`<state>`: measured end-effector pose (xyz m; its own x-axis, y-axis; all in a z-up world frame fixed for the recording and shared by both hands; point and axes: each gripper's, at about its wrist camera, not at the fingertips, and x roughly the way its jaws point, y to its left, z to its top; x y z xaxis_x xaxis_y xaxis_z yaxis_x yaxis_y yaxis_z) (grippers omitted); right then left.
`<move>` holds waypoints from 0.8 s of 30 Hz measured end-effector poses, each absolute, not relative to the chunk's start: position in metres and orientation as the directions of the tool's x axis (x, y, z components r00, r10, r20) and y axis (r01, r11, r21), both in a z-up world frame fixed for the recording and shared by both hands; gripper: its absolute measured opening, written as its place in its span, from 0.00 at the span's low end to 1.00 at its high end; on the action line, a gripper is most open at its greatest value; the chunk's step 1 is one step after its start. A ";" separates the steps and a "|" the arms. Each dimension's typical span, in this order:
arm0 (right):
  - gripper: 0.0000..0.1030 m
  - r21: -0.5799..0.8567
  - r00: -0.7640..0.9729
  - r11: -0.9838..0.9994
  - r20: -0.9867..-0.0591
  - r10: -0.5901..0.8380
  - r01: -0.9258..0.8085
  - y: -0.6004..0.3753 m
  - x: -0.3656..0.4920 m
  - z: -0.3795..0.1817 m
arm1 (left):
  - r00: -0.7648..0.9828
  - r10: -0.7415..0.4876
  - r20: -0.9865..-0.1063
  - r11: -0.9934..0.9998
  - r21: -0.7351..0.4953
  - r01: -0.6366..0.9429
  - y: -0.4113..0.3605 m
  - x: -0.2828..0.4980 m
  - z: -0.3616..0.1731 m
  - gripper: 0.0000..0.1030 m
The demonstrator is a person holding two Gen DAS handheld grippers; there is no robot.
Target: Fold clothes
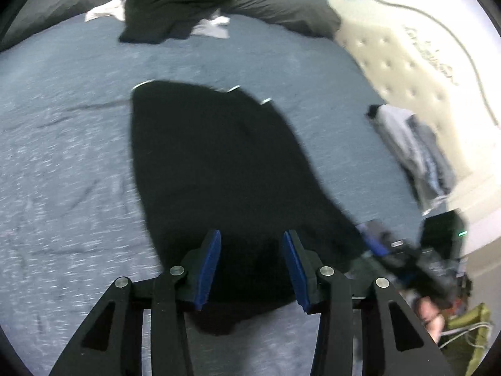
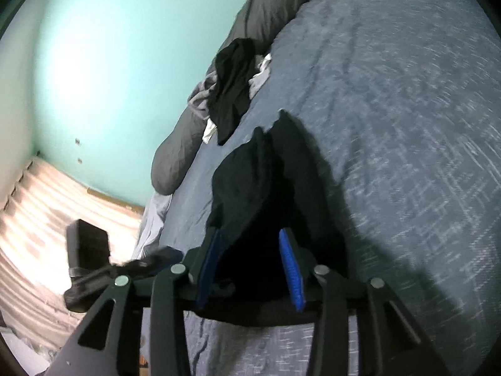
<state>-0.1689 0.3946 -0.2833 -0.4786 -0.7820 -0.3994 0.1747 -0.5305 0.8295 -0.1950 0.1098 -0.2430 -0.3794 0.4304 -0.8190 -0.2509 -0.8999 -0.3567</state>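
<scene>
You have two grippers on one black garment (image 1: pixel 219 163), which lies long and flat on the blue-grey bedspread (image 1: pixel 62 156), its near end right under both tools. Your left gripper (image 1: pixel 252 266) stands part open, blue pads clear of the cloth, with the garment's near edge lying between and below the fingers. Your right gripper (image 2: pixel 250 269) is also part open; black fabric bunches up between its pads (image 2: pixel 291 269), but whether they press on it you cannot tell from this angle. In the left view the right gripper shows blurred at the garment's right edge. Beyond the garment you have one heap of unfolded clothes (image 1: pixel 175 9), black on top with grey and white pieces under it, resting against the dark grey pillows (image 1: pixel 281 3). One stack of grey and blue clothes (image 1: pixel 413 150) sits at the bed's right edge beside the tufted headboard (image 1: pixel 407 62). Nothing lies between the grippers and the garment.
</scene>
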 end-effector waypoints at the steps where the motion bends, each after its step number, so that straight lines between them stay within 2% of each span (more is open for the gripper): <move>1: 0.47 0.820 -0.472 -0.538 -0.402 -0.785 0.196 0.389 -0.168 -0.280 | -0.379 0.415 -0.827 -0.907 -0.342 -0.246 0.107 -0.194 -0.247 0.44; 3: 0.51 0.798 -0.460 -0.556 -0.414 -0.785 0.232 0.380 -0.167 -0.274 | -0.380 0.397 -0.836 -0.914 -0.322 -0.246 0.106 -0.193 -0.256 0.44; 9: 0.51 0.753 -0.436 -0.618 -0.489 -0.756 0.227 0.359 -0.172 -0.282 | -0.384 0.385 -0.839 -0.916 -0.297 -0.270 0.108 -0.187 -0.260 0.44; 15: 0.51 0.736 -0.406 -0.635 -0.520 -0.752 0.232 0.348 -0.175 -0.291 | -0.377 0.384 -0.843 -0.915 -0.290 -0.282 0.110 -0.184 -0.266 0.44; 16: 0.49 0.720 -0.396 -0.648 -0.536 -0.746 0.247 0.343 -0.175 -0.292 | -0.376 0.381 -0.845 -0.915 -0.287 -0.283 0.111 -0.183 -0.267 0.44; 21: 0.20 0.709 -0.425 -0.656 -0.527 -0.736 0.257 0.346 -0.178 -0.293 | -0.368 0.377 -0.850 -0.914 -0.276 -0.298 0.115 -0.179 -0.271 0.45; 24: 0.15 0.690 -0.479 -0.664 -0.497 -0.724 0.289 0.352 -0.172 -0.276 | -0.365 0.376 -0.852 -0.911 -0.267 -0.315 0.120 -0.175 -0.270 0.45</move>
